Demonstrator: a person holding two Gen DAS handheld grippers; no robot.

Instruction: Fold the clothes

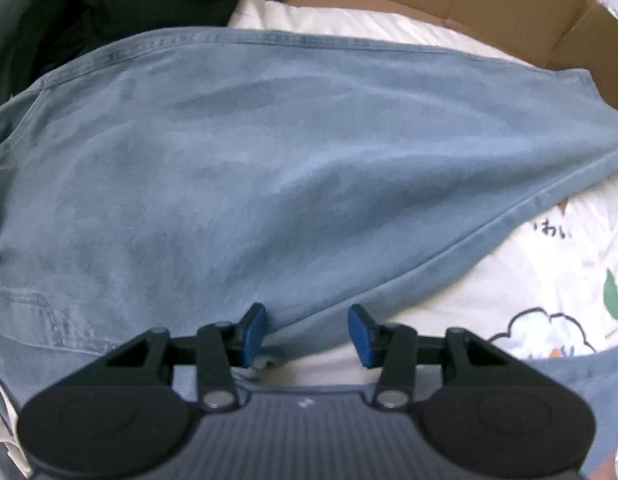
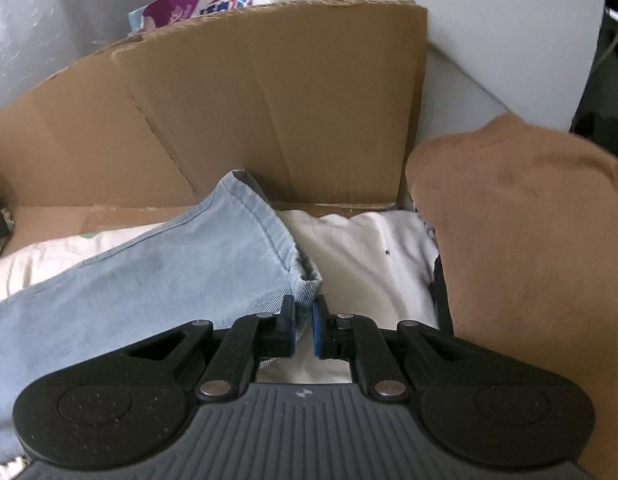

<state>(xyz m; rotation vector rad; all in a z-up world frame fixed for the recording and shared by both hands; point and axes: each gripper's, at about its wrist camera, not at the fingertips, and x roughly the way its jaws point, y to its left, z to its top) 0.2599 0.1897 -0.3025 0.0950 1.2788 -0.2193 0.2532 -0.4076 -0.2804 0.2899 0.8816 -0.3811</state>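
Observation:
Light blue jeans (image 1: 269, 152) lie spread over a white sheet and fill most of the left wrist view. My left gripper (image 1: 307, 332) hangs just above their near seam edge and stands open; its left blue pad (image 1: 253, 330) is over the denim and its right pad over bare sheet. In the right wrist view one jeans leg (image 2: 149, 264) runs in from the left and ends in a stitched hem. My right gripper (image 2: 305, 322) is shut on the near corner of that hem (image 2: 309, 280), the denim pinched between the blue pads.
A brown cardboard box (image 2: 249, 112) stands open behind the jeans. A tan garment (image 2: 529, 240) bulks up at the right. The white sheet (image 1: 529, 272) carries cartoon prints. Dark clothes (image 1: 121, 4) are piled at the far left. A printed plastic bag (image 2: 213, 0) sits behind the box.

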